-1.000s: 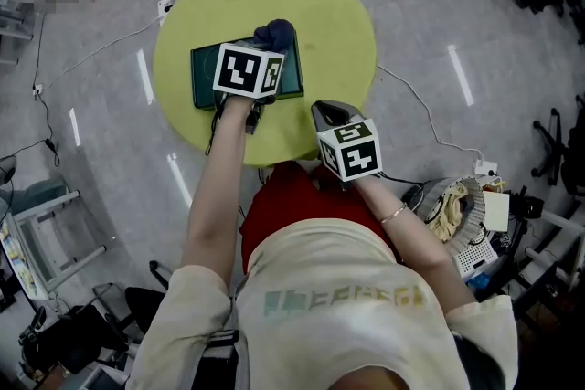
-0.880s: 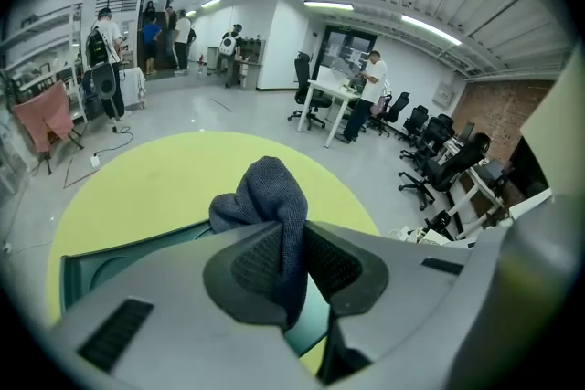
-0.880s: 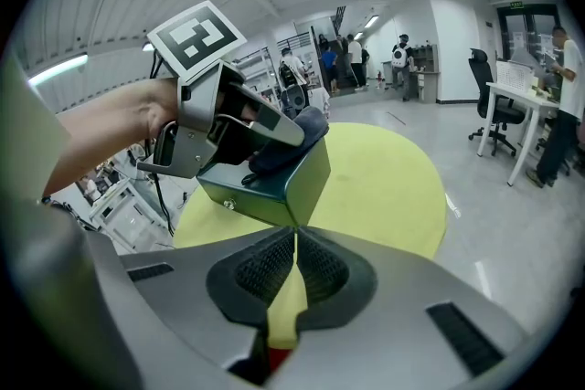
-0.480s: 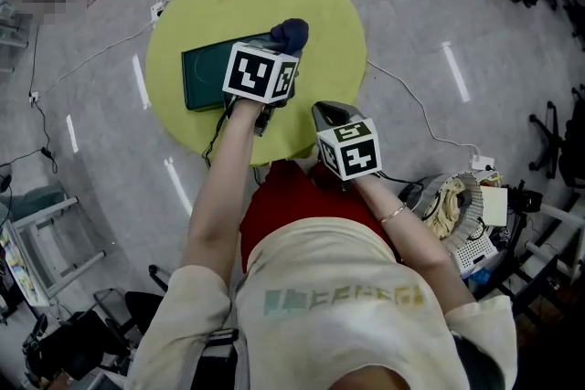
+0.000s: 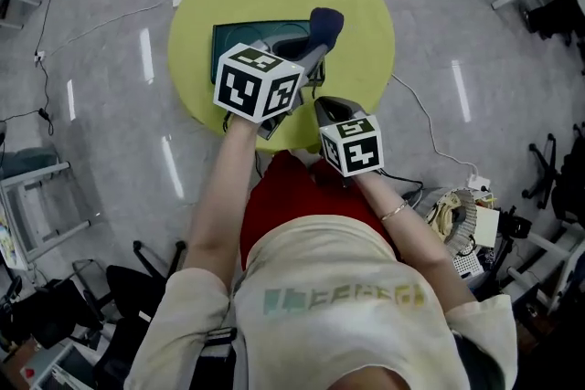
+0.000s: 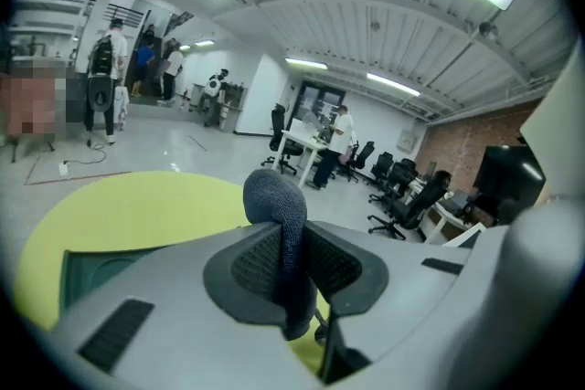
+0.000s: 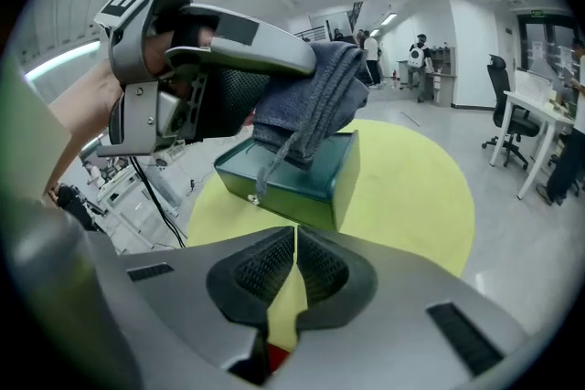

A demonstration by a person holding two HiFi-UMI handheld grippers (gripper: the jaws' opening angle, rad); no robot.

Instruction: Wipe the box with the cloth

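Box [image 5: 245, 39]: dark green, flat lid, on the round yellow-green table [image 5: 366, 5]. It's upper centre in the head view, left of the table's middle. Its near edge is hidden behind my left marker cube [image 5: 258, 82].

Left tongs [image 6: 288, 274] are clamped on the cloth [image 6: 277, 201]. The cloth is dark blue-grey knit, pinched between both pads, with a rounded bunch sticking out past the tips. In the right gripper view these tongs sit upper left of frame, above the box. The cloth hangs from them and its lower fold looks to rest on the box lid. A thin strand with a small tag dangles from the cloth over the box's front wall.

Right tongs [image 7: 294, 265] are closed, pads together, nothing between them. Only a sliver of table shows through the slit. In the head view they're at frame centre, at the table's near edge, near the box but touching neither it nor the cloth. Their own camera has the box dead ahead, corner toward me.

Outward: grey floor [image 5: 475, 32] all round the table. A loose white cable [image 5: 428, 125] runs off to the right of the frame. The left gripper view looks over the table toward desks, office chairs [image 6: 407, 196] at right, and a few people [image 6: 105, 78] standing far back at upper left.
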